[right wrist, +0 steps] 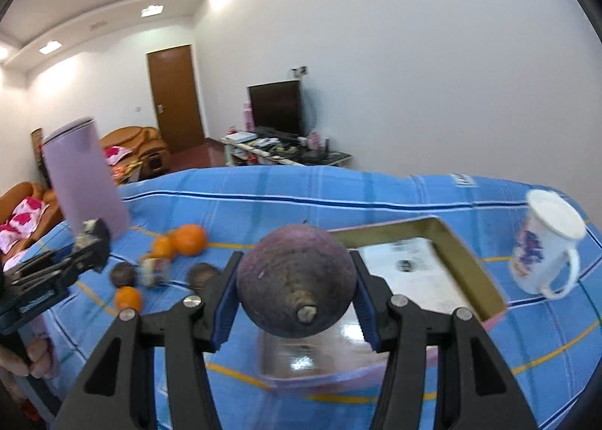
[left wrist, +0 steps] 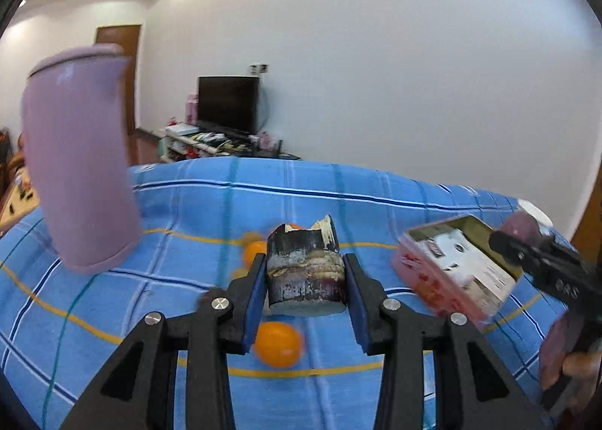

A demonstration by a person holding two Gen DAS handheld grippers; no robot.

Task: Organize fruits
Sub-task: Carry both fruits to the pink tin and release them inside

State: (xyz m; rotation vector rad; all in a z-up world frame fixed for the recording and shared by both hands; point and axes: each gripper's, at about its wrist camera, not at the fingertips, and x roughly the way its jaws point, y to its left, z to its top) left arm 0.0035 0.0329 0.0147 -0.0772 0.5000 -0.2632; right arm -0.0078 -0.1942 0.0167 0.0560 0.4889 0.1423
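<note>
My left gripper (left wrist: pixel 305 266) is shut on a dark, peeling sugarcane chunk (left wrist: pixel 305 279), held above the blue checked cloth (left wrist: pixel 188 211). Under it lie oranges (left wrist: pixel 278 343), (left wrist: pixel 256 251). My right gripper (right wrist: pixel 297 260) is shut on a round purple fruit (right wrist: pixel 297 279) with its stem toward the camera, above the open tin box (right wrist: pixel 466 260). In the right wrist view the left gripper (right wrist: pixel 90 238) shows at the left edge, blurred. Beside it lie oranges (right wrist: pixel 190 239), (right wrist: pixel 128 298), two dark round fruits (right wrist: pixel 123 275), (right wrist: pixel 203 275) and a second cane piece (right wrist: pixel 152 270).
A tall lilac tumbler (left wrist: pixel 79 166) stands on the left of the cloth. A white printed mug (right wrist: pixel 545 245) stands right of the tin box (left wrist: pixel 457 268). A person's fingers (right wrist: pixel 37 358) hold the left tool. Beyond the table are a TV stand, sofas and a door.
</note>
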